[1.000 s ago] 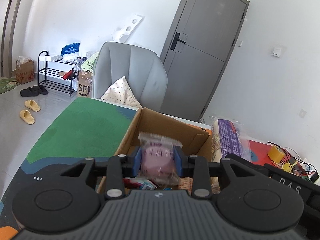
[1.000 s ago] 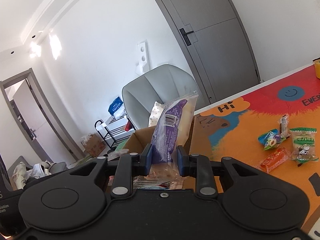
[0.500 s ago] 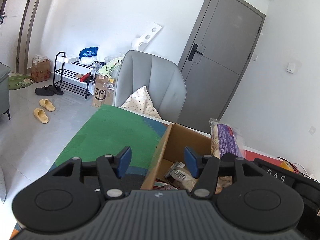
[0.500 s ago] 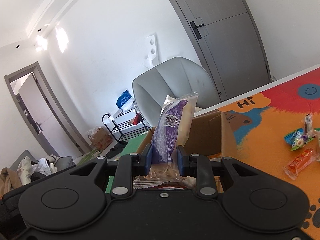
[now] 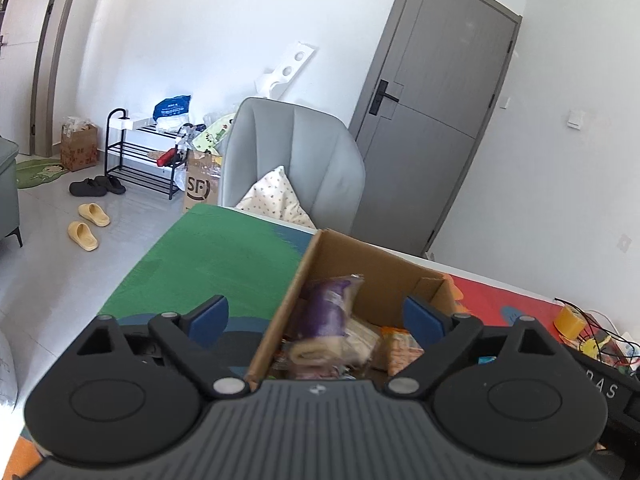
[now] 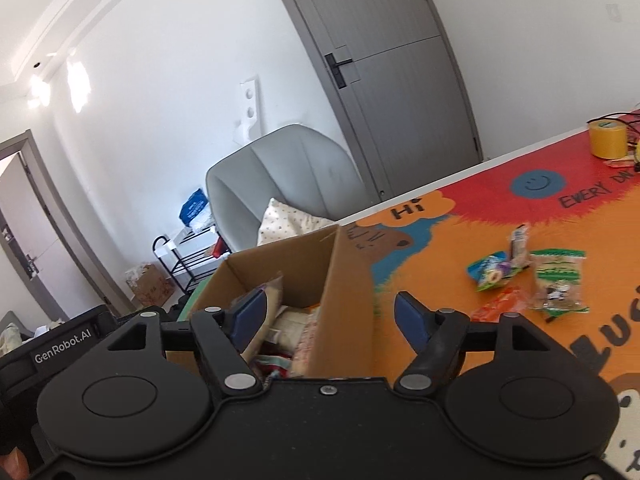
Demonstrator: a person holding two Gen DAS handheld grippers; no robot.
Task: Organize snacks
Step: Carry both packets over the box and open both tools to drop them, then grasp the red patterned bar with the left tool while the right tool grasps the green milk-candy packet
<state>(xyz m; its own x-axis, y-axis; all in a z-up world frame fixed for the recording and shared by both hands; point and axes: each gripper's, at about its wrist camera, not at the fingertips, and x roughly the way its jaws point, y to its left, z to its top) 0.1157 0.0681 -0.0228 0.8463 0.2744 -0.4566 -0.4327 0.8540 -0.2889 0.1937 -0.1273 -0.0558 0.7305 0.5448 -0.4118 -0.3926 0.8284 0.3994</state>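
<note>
Packets I gripped a second ago are gone from both my grippers: the left gripper and right gripper are opening wide, nothing pinched, and the purple pack now lies in the box with the rest. That leaves 4 loose snacks on the mat, well right of the box. Box walls stand close under my fingers; open mat to the right gives clear room to swing.

Colourful table mat, cardboard box, loose snack packets, perhaps tape
</note>
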